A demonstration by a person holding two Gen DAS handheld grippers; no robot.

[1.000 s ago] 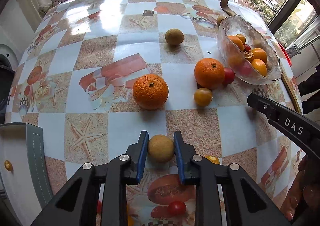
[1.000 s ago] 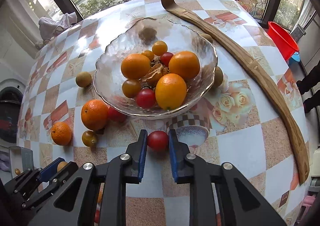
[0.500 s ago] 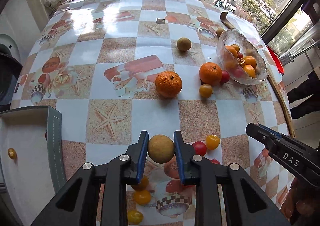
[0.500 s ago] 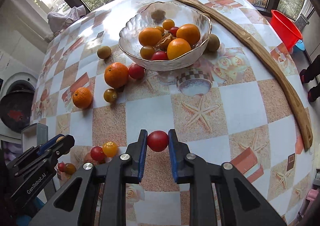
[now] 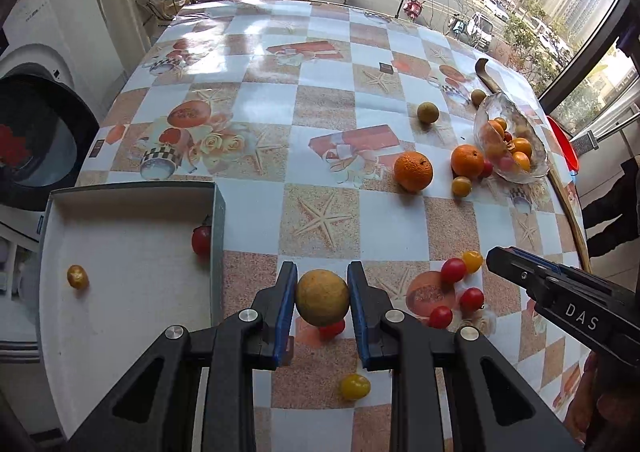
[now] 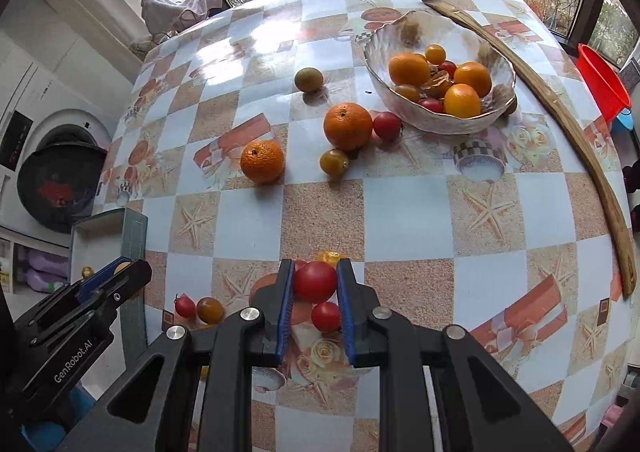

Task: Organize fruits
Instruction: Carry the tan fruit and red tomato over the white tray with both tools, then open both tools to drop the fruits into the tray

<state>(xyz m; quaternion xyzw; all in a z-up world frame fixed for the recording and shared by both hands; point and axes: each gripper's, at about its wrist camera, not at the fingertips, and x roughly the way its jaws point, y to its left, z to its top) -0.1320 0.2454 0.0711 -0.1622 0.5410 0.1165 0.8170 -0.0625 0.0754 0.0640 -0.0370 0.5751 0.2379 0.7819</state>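
Bright window daylight, perhaps overexposed glare

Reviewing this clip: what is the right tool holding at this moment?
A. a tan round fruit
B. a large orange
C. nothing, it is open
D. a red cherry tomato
D. In the right wrist view the right tool has both blue pads pressed against a red cherry tomato; the tan round fruit is in the left tool instead.
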